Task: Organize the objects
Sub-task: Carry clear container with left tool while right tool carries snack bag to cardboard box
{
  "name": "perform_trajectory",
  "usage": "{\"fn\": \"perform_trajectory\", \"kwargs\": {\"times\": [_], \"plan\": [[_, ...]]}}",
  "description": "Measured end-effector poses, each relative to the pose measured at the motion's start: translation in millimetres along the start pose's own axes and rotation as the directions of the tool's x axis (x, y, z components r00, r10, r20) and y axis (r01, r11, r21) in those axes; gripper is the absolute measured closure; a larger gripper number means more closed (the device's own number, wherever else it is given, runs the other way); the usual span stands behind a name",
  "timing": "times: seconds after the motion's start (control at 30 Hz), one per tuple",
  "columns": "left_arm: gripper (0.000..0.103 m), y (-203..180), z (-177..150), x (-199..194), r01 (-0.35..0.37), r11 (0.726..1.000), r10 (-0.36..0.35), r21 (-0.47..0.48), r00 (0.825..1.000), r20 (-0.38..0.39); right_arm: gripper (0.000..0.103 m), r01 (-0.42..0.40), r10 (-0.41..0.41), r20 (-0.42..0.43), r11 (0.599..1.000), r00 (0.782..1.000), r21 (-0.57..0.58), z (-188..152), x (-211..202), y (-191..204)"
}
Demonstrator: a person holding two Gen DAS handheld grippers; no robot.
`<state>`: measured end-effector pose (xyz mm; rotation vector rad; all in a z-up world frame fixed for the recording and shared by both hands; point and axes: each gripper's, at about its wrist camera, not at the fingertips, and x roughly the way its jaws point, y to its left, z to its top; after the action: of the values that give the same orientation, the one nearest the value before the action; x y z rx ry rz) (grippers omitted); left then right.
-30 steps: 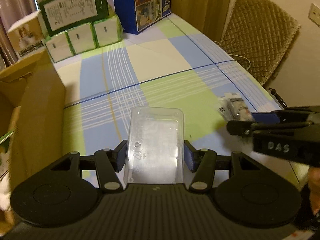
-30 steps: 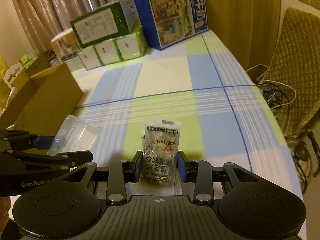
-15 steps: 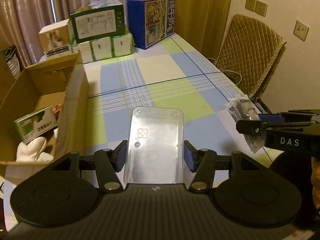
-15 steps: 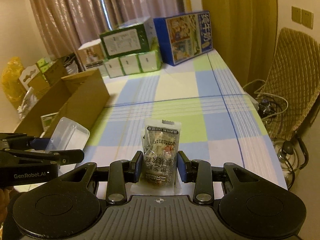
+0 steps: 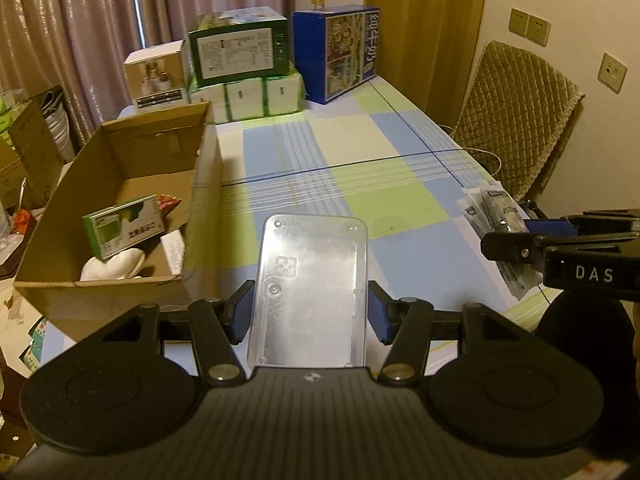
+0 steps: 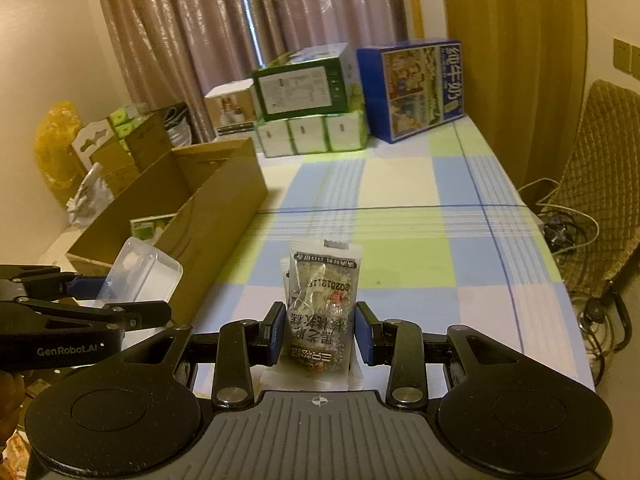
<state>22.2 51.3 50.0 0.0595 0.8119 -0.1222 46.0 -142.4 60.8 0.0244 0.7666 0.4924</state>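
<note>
While lifted above the table (image 5: 392,200), left tongs (image 5: 308,314) around clear lid (image 5: 310,280), right tongs (image 6: 318,334) around snack packet (image 6: 322,304), its base hidden.

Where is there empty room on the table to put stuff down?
The checked tablecloth lies bare between the cardboard box on the left and the chair-side edge. The far end is crowded with stacked cartons. The cardboard box already holds a green packet, with bare floor behind it.

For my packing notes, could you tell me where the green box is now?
The green box lies inside the cardboard carton, on the table's left in the left wrist view, propped on something white.
</note>
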Motion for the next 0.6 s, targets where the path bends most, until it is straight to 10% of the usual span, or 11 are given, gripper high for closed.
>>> {"fn": "perform_trajectory", "kwargs": {"times": [0.6], "plan": [[0.051,31.7,-12.8,-23.9,-0.05,0.998,0.051,-0.046,0.999,0.01,0.069,-0.075,0.075,-0.008,0.996,0.997,-0.053,6.5,8.0,36.0]]}}
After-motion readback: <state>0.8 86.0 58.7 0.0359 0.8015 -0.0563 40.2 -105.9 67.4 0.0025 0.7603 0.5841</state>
